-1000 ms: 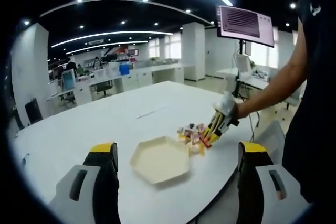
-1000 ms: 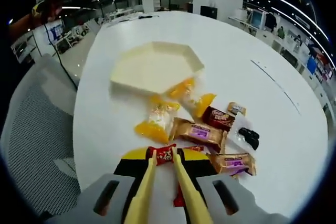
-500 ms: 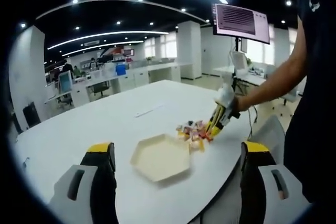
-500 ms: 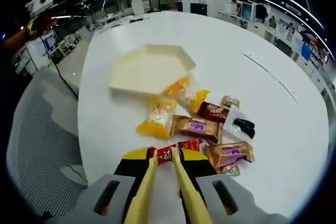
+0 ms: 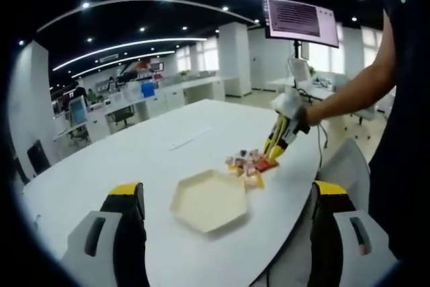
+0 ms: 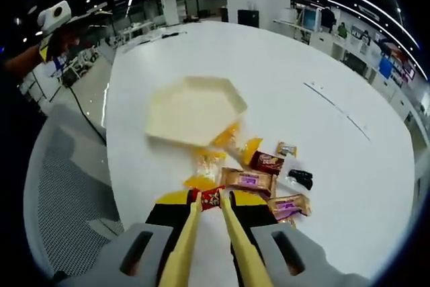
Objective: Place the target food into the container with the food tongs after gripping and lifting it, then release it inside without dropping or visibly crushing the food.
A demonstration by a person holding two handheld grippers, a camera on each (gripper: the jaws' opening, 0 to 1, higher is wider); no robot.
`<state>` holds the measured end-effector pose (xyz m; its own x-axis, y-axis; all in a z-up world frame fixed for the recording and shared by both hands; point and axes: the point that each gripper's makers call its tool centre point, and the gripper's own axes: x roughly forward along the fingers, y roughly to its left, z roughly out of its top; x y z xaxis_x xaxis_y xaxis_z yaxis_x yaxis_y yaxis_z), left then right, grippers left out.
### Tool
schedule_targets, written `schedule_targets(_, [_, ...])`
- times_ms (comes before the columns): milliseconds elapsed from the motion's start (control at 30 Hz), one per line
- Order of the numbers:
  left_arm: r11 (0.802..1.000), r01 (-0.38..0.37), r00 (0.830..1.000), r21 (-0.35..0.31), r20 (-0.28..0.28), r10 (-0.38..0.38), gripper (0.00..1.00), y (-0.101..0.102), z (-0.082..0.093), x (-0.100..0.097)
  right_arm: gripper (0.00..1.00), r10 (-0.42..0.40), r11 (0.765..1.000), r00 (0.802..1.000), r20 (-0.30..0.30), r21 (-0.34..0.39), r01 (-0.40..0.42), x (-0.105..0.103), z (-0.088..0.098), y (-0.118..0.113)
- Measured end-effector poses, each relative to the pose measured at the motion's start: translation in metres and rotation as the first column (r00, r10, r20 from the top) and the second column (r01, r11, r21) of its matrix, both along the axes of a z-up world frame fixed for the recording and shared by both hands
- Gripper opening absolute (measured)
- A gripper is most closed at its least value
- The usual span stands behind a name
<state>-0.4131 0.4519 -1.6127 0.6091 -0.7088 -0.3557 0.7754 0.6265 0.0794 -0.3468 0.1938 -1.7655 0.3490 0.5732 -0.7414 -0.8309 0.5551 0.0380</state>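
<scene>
A small red-wrapped snack (image 6: 211,197) sits pinched at the tips of the yellow food tongs (image 6: 205,240), which run up between the fingers of the right gripper (image 6: 208,230) and are squeezed together by them; in the right gripper view the snack hangs above the worktop (image 6: 322,58), on the near side of the loose pile of wrapped snacks (image 6: 252,173). That pile lies just beside the cream hexagonal container (image 6: 195,109), with two orange-and-clear packets touching or nearly touching the container's near rim. In the left gripper view the right gripper (image 5: 282,136) shows from afar, held by a gloved hand (image 5: 290,109) on an arm stretched in from the right, tongs angled down over the snacks (image 5: 247,165), beside the container (image 5: 209,201). The left gripper (image 5: 225,233) is held back and low, its two yellow-tipped fingers (image 5: 127,196) wide apart with nothing between them. The printing on the wrappers is too small to read, and the small dark item (image 6: 300,178) at the pile's edge is hard to make out. A mesh chair (image 6: 60,193) stands at the worktop's edge.
</scene>
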Motion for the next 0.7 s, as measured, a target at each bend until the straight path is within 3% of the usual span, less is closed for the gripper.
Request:
schedule_targets(267, [1.000,-0.015,1.000,0.025,-0.009,0.015,0.99,0.009,-0.010,0.007,0.21,0.002,1.000,1.000,0.017,-0.013,-0.002,0.009,0.019,0.010])
schedule_targets(367, [1.000,-0.022,1.000,0.005,-0.006,0.022,0.99,0.012,-0.007,0.008,0.21,0.009,1.000,1.000,0.011,-0.013,-0.009,0.011,0.027,0.016])
schedule_targets(700, [0.999,-0.036,0.999,-0.018,0.002,0.036,0.99,0.020,-0.006,0.008,0.21,0.076,0.997,0.997,0.034,-0.015,-0.075,0.026,0.046,0.063])
